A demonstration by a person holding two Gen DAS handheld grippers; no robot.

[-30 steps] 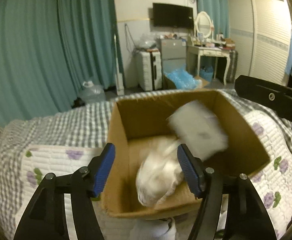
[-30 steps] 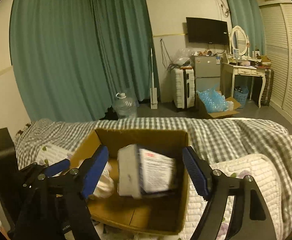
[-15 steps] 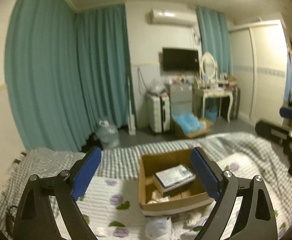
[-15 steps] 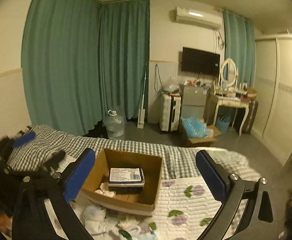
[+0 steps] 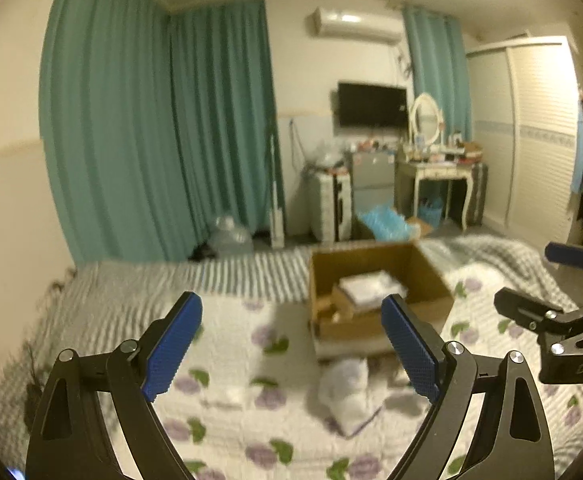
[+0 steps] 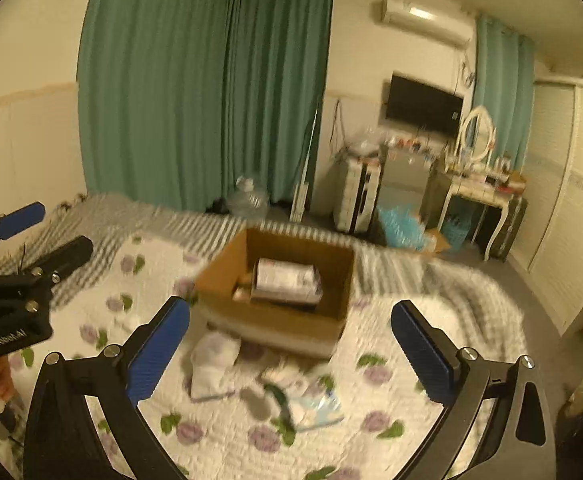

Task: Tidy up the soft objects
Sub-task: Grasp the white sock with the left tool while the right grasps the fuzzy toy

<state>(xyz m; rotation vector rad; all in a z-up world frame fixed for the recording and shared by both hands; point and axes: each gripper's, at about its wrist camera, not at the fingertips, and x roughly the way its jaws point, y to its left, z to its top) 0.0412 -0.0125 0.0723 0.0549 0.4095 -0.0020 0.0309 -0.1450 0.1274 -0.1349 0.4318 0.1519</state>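
Observation:
A brown cardboard box point(image 5: 427, 276) point(image 6: 275, 324) stands on the flowered quilt point(image 5: 235, 352) point(image 6: 375, 392). A white and dark soft pack point(image 5: 371, 286) point(image 6: 287, 280) and a pale item lie inside it. A white bundle point(image 5: 349, 386) point(image 6: 213, 360) lies on the quilt in front of the box. Small pale items point(image 6: 311, 400) lie to its right. My left gripper point(image 5: 291, 348) is open and empty, held back above the quilt. My right gripper point(image 6: 289, 348) is open and empty, also held back from the box.
A grey checked blanket point(image 5: 219, 276) covers the bed's far side. Beyond the bed stand teal curtains point(image 5: 151, 140), a water jug point(image 6: 249, 200), a suitcase point(image 5: 329, 204), a dressing table point(image 5: 439, 176) and a wardrobe point(image 5: 531, 136).
Both grippers pulled up and back from the box. The soft pack seen between the right gripper's fingers a second ago now lies inside the box.

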